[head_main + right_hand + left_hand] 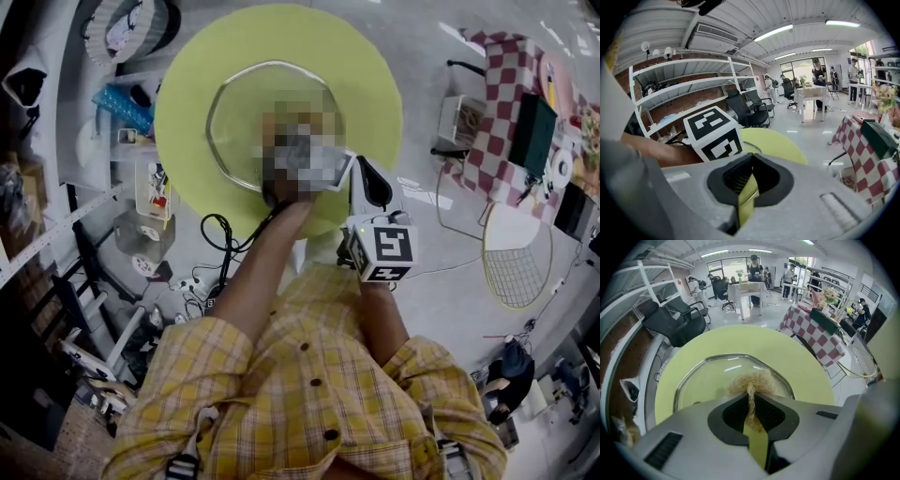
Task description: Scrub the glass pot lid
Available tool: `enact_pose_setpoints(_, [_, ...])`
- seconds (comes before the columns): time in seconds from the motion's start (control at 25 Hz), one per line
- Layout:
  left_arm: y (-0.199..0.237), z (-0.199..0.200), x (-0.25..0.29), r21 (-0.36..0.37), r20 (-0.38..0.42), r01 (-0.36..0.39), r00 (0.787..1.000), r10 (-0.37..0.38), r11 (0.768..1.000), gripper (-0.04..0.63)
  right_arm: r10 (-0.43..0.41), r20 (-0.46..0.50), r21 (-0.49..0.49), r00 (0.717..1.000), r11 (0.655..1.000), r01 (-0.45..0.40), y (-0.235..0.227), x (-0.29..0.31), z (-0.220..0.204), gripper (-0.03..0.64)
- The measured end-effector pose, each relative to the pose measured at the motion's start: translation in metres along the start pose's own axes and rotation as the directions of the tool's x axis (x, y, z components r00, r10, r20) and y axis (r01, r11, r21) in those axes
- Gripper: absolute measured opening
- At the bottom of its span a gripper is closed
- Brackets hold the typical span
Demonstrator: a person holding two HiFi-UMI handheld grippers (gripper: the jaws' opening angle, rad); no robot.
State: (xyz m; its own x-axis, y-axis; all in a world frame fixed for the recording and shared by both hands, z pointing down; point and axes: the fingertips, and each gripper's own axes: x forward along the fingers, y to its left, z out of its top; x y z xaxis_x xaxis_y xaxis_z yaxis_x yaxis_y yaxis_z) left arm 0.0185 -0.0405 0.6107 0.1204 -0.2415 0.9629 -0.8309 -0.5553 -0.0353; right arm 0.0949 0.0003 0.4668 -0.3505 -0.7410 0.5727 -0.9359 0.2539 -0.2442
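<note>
Head view: glass pot lid (239, 112) is lying mid green bench (187, 84), and my right gripper (368, 185) is hanging just beside its near-right rim.
Left gripper view: left gripper (751, 413) is pinching a tan fibre scrubber (752, 380) over the glass. I'd go with light pressure and small circles.
Right gripper view: jaws are sitting pressed together and empty. I reckon they should be bracing the rim.
No writing is showing that I can read, only marker cube (715, 133) squares.

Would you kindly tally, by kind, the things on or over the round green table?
Glass pot lid: 1
Fibre scrubber: 1
Grippers: 2, the left gripper and the right gripper
Total: 4
</note>
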Motion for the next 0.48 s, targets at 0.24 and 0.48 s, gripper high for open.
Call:
enact_pose_setpoints(0.24, [0.005, -0.010, -0.004, -0.046, 0.024, -0.066, 0.997, 0.067, 0.997, 0.037, -0.002, 0.000, -0.008, 1.000, 1.000, 0.002, 0.000, -0.003, -0.001, -0.002])
enact_pose_setpoints(0.48, [0.008, -0.013, -0.004, -0.052, 0.028, -0.077, 0.996, 0.079, 0.996, 0.037, 0.008, -0.001, -0.024, 1.000, 1.000, -0.008, 0.006, -0.004, 0.000, -0.002])
